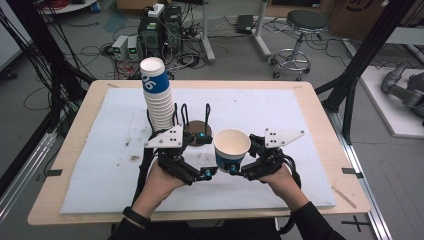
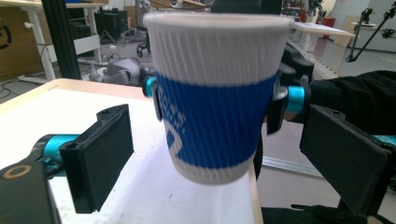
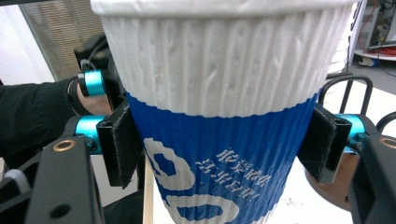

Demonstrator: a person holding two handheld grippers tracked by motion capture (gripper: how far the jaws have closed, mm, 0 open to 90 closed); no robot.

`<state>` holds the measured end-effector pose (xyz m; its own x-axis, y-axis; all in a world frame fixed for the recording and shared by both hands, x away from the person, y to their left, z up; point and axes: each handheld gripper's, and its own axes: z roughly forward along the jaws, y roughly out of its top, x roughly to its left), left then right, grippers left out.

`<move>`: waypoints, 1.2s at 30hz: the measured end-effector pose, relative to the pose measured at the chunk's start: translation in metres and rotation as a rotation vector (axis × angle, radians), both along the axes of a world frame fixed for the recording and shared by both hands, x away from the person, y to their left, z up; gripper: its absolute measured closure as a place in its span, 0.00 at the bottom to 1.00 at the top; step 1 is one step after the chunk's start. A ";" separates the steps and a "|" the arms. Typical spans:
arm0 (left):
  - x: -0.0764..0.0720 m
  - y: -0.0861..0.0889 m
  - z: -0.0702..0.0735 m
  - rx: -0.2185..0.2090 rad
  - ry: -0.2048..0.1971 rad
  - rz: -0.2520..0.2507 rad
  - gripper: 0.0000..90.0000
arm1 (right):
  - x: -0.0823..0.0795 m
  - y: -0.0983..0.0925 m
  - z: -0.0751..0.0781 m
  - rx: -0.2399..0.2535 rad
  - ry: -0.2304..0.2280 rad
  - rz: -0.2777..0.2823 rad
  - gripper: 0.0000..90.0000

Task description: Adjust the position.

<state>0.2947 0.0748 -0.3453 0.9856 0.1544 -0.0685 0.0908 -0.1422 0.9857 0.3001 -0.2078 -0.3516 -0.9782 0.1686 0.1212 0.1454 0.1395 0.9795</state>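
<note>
A tall stack of paper cups [image 1: 157, 95], white with blue bands, rises at the left-centre of the desk [image 1: 65, 165], leaning slightly over a round brown holder with black wire loops [image 1: 199, 131]. Just near of it, the left hand-held gripper [image 1: 204, 172] sits with its jaws spread wide, its black pads [image 2: 100, 154] standing clear on either side of a single cup and touching nothing. To its right, that paper cup [image 1: 231, 149], upright and open-mouthed, hangs above the white mat [image 1: 100, 150] near the desk's middle, pinched around its blue band by the right hand-held gripper [image 1: 235, 169], whose pads [image 3: 122, 140] press both sides of the ribbed wall.
</note>
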 end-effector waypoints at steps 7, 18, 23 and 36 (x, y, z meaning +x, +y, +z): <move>0.001 -0.002 -0.017 0.015 0.029 0.002 0.11 | -0.001 -0.001 0.001 0.005 -0.005 -0.006 0.29; 0.001 -0.020 -0.034 0.045 0.059 -0.029 0.11 | -0.002 0.001 0.001 0.005 -0.008 -0.013 0.29; -0.001 -0.025 -0.034 0.037 0.064 -0.026 0.11 | -0.003 0.003 0.001 0.005 -0.004 -0.010 0.29; -0.001 -0.030 -0.035 -0.002 0.050 -0.017 0.16 | -0.006 0.011 -0.003 -0.006 0.005 0.015 0.29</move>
<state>0.2942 0.0447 -0.3802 0.9835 0.1371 -0.1181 0.1375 -0.1422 0.9802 0.2945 -0.1967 -0.3550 -0.9801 0.1545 0.1247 0.1477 0.1477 0.9779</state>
